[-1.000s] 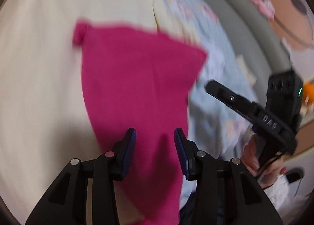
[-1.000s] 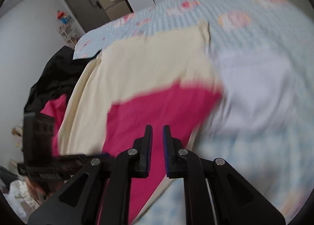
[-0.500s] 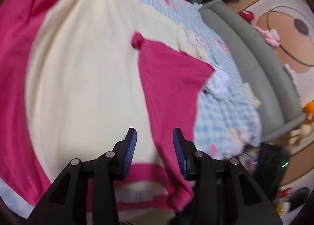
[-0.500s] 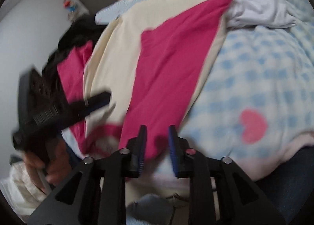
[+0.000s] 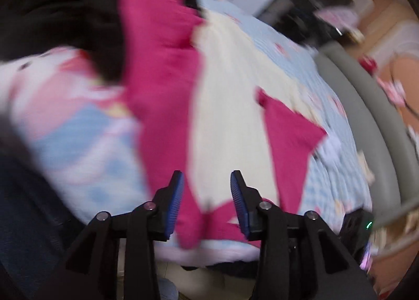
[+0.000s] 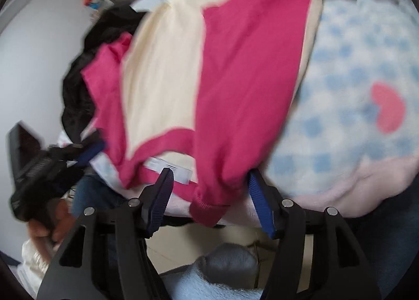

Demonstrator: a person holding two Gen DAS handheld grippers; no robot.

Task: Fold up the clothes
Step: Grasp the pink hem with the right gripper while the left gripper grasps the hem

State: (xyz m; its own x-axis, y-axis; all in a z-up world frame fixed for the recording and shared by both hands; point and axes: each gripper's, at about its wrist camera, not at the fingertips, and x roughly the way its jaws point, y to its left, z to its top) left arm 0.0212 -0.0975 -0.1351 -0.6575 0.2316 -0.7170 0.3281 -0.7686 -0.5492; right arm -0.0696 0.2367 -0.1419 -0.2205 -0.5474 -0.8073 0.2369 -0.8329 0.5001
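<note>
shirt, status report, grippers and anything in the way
Left gripper open, empty. Right gripper open, astride pink sleeve cuff. Pink-and-cream shirt spread on bed. Black clothes pile at its far side.

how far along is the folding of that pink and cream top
Early. One pink sleeve already lies folded across the cream and pink top on the blue checked bedspread. Right gripper, jaws open, straddles its cuff; left gripper hovers open. Other sleeve and body remain.
</note>
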